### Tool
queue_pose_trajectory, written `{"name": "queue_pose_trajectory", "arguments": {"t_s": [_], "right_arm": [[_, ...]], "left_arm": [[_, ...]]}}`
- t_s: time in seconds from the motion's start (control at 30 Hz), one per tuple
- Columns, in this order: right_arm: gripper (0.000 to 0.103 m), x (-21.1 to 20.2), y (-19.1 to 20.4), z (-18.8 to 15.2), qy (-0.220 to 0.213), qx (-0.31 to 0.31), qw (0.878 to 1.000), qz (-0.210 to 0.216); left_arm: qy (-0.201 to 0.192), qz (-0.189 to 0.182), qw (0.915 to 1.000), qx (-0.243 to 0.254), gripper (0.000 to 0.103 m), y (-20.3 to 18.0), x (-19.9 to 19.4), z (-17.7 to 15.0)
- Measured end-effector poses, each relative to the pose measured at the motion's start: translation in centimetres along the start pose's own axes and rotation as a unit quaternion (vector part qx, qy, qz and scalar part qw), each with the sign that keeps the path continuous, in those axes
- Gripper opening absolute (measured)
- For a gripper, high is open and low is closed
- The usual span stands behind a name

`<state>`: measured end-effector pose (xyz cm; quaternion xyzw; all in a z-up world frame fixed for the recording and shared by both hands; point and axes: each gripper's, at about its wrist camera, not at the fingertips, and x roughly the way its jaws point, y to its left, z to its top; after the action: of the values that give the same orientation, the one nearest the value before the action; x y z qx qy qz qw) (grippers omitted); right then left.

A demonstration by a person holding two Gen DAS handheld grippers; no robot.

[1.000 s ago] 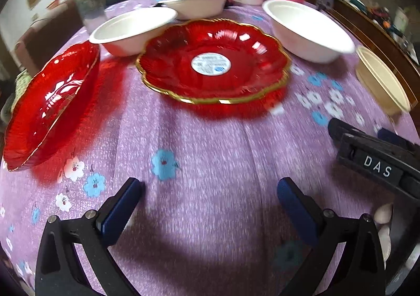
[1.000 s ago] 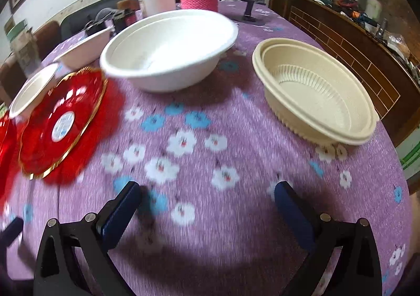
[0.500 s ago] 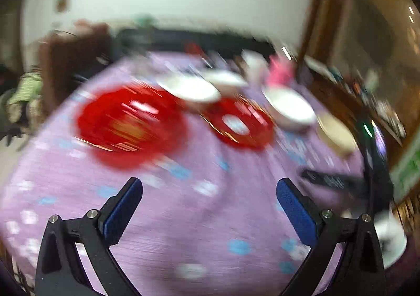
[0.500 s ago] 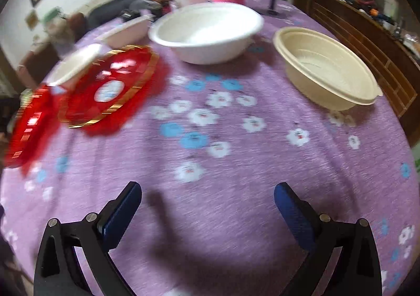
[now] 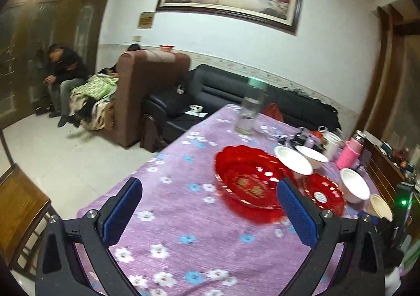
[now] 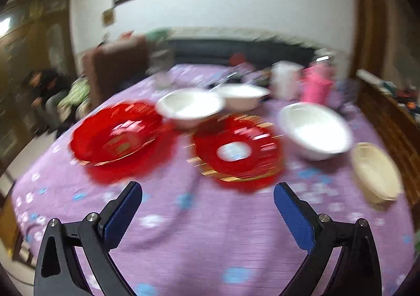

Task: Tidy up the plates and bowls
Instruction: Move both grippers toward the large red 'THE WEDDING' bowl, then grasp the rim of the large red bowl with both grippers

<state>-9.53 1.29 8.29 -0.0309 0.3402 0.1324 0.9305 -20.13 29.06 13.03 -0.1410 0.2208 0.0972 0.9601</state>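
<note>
On the purple flowered tablecloth (image 5: 199,241) lie a large red plate (image 5: 249,183) (image 6: 118,136) and a smaller gold-rimmed red plate (image 5: 324,195) (image 6: 237,151) with a white label. Three white bowls (image 5: 294,163) (image 5: 312,155) (image 5: 354,188) stand behind and beside them, seen blurred as the white bowls (image 6: 189,108) (image 6: 242,96) (image 6: 315,129). A beige bowl (image 5: 380,208) (image 6: 375,171) sits at the right. My left gripper (image 5: 210,213) is open, raised above the table's near left part. My right gripper (image 6: 207,214) is open and empty, well short of the plates.
A clear bottle with a green cap (image 5: 250,109), a white cup (image 5: 332,141) and a pink flask (image 5: 350,153) stand at the table's far side. A dark sofa (image 5: 223,91), a brown armchair (image 5: 147,91) and a seated person (image 5: 65,70) are beyond. A wooden chair (image 5: 18,214) is at left.
Both grippers have lifted and pulled back from the table, so the views now take in the whole table and the room. The dishes have not moved. Both grippers stay open.
</note>
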Motion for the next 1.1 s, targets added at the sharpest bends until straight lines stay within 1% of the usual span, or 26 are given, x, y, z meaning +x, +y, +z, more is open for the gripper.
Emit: {"name": "queue_pose_trajectory", "arguments": {"t_s": [0.1, 0.2, 0.27, 0.37, 0.5, 0.6, 0.67, 0.8, 0.87, 1.0, 1.1], "right_arm": [[0.102, 1.4, 2.2, -0.2, 0.017, -0.006, 1.0, 0.022], [0.102, 2.8, 3.0, 0.2, 0.034, -0.004, 0.999, 0.039], [0.102, 3.7, 3.3, 0.5, 0.045, -0.005, 0.998, 0.047], [0.102, 5.0, 4.0, 1.2, 0.052, -0.004, 0.997, 0.048], [0.102, 6.6, 4.6, 2.6, 0.059, 0.005, 0.997, 0.055], [0.102, 7.8, 4.9, 3.7, 0.065, 0.022, 0.996, 0.062], [0.102, 8.8, 5.0, 4.1, 0.073, 0.033, 0.995, 0.066], [0.102, 10.6, 4.5, 4.7, 0.09, 0.065, 0.99, 0.085], [0.102, 11.5, 4.0, 4.8, 0.098, 0.085, 0.987, 0.097], [0.102, 13.0, 3.0, 5.0, 0.11, 0.125, 0.979, 0.12], [0.099, 13.5, 2.9, 5.1, 0.107, 0.129, 0.978, 0.125]], "left_arm": [[0.009, 0.009, 0.9999, -0.006, 0.102, 1.3, 0.5, -0.2], [0.022, 0.019, 0.9995, -0.009, 0.102, 2.1, 1.4, -0.3], [0.035, 0.019, 0.9992, -0.01, 0.102, 2.3, 2.6, -0.3], [0.052, 0.019, 0.9984, -0.008, 0.102, 2.1, 4.5, 0.0], [0.08, 0.014, 0.9966, -0.011, 0.102, 1.6, 7.7, 1.1], [0.102, 0.022, 0.9945, -0.012, 0.102, 1.2, 10.5, 2.1], [0.123, 0.028, 0.9918, -0.02, 0.102, 1.2, 12.5, 2.6], [0.176, 0.014, 0.9831, -0.047, 0.102, 1.4, 16.6, 3.0], [0.196, 0.013, 0.9793, -0.052, 0.102, 1.1, 18.4, 3.0], [0.224, 0.011, 0.9731, -0.051, 0.102, 0.2, 21.7, 2.9], [0.237, 0.0, 0.9704, -0.046, 0.102, -0.7, 23.6, 2.8]]}}
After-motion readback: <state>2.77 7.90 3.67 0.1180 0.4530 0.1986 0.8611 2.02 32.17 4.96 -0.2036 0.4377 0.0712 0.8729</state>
